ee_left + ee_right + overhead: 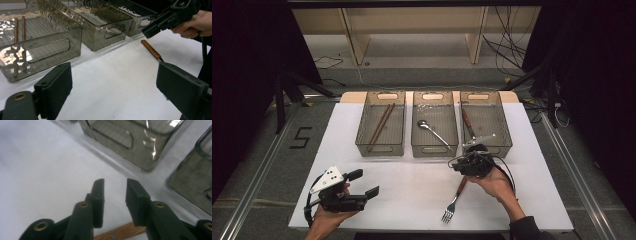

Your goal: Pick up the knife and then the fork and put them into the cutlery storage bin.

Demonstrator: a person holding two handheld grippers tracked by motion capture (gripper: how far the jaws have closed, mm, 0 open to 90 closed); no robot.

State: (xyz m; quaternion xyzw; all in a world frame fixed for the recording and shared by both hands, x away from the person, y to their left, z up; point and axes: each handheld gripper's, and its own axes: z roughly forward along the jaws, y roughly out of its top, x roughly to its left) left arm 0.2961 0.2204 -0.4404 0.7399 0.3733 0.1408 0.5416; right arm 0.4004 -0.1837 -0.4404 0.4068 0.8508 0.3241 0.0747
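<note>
A fork (454, 200) with a wooden handle (151, 50) lies on the white table, tines toward the front edge. My right gripper (466, 166) hovers low over the far end of that handle, held by a hand from the right. In the right gripper view its jaws (115, 182) stand a narrow gap apart with nothing between the tips, and the wooden handle (120, 231) crosses beneath their bases. My left gripper (366, 183) rests at the front left, wide open (115, 85) and empty, facing the bins.
Three smoky clear bins stand in a row at the back: the left bin (380, 150) holds chopsticks (381, 125), the middle bin (434, 150) a spoon (432, 131), the right bin (502, 145) a wooden-handled knife (468, 124). White tabletop (412, 185) spreads between the grippers.
</note>
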